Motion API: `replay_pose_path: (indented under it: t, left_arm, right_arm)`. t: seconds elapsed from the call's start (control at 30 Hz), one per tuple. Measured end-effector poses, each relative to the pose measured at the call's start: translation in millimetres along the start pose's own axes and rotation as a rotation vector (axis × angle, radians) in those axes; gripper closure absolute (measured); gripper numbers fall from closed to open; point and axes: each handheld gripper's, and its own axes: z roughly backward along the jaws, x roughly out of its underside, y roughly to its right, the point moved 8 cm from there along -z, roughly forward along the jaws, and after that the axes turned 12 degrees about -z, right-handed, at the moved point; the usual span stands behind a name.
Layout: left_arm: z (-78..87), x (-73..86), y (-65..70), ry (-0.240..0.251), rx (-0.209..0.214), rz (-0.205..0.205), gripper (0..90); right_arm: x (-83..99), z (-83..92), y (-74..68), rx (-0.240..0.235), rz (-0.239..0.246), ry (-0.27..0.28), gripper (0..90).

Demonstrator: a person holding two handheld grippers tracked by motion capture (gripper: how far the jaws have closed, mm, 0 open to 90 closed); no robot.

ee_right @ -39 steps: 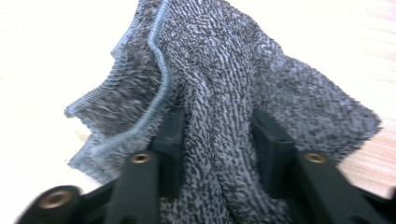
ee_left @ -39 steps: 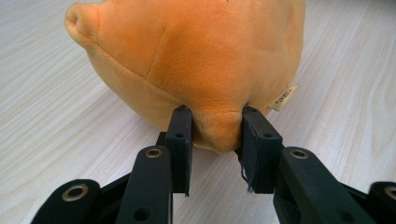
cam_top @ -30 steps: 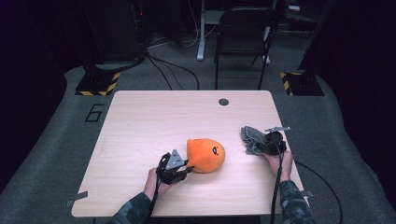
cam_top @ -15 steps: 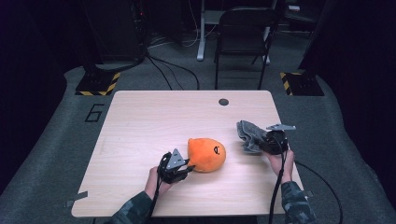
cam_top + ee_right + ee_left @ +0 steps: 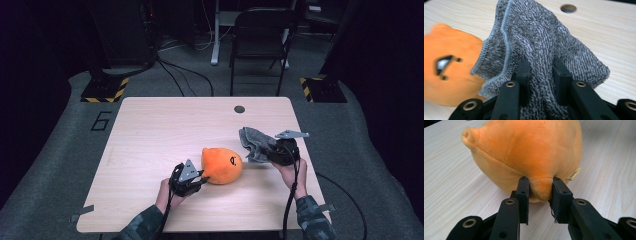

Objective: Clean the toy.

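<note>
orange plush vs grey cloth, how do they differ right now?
The orange plush toy is round and stuffed; the grey cloth is limp and bunched. The plush toy rests on the table; the cloth hangs lifted. The left gripper pinches only a fold of the plush toy; the right gripper clamps the cloth. Both are soft and gripped.

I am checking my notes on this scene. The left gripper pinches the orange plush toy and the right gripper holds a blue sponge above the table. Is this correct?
Not quite. The right gripper holds a grey cloth, not a blue sponge; the right gripper view shows its looped fabric and stitched hem. The rest stands: the left gripper pinches the orange plush toy.
</note>
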Motion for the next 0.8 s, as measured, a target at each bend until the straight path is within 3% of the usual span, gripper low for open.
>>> replay_pose_path:
  t: [0.17,0.43,0.57,0.8]
  left_arm:
    - [-0.2,-1.3,0.7,0.012,0.002,0.000,70.9]
    - [-0.2,-4.9,2.3,0.018,0.001,-0.015,72.5]
    - [-0.6,-6.5,2.6,0.023,-0.001,-0.016,73.7]
    - [-0.9,-9.5,3.4,0.035,-0.006,-0.015,75.2]
  right_arm:
    - [-4.3,3.0,-23.4,-0.041,0.024,0.003,70.5]
    - [-7.7,8.8,-68.3,-0.119,0.103,0.003,70.3]
    - [-6.0,6.7,-88.6,-0.141,0.136,-0.008,70.3]
    - [-2.2,-4.9,-110.9,-0.154,0.173,-0.038,70.3]
